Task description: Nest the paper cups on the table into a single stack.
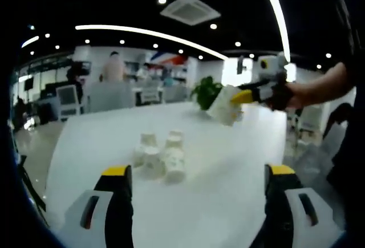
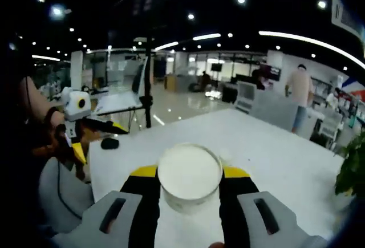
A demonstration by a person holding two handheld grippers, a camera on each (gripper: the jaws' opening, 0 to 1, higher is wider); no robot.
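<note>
Several white paper cups [image 1: 159, 155] stand bunched together on the white table [image 1: 228, 162], ahead of my left gripper [image 1: 198, 171]. Its yellow-tipped jaws are open and wide apart with nothing between them. My right gripper [image 1: 245, 96] comes in from the right above the table's far side, shut on a white paper cup [image 1: 224, 106] held in the air. In the right gripper view that cup [image 2: 189, 174] sits end-on between the jaws of the right gripper [image 2: 189, 198]. The left gripper [image 2: 97, 139] shows at the left, held by a hand.
A green potted plant [image 1: 205, 91] stands at the table's far edge, close behind the held cup. A small black object [image 2: 109, 143] lies near a table corner. Desks, chairs and a standing person [image 1: 114, 68] are beyond the table.
</note>
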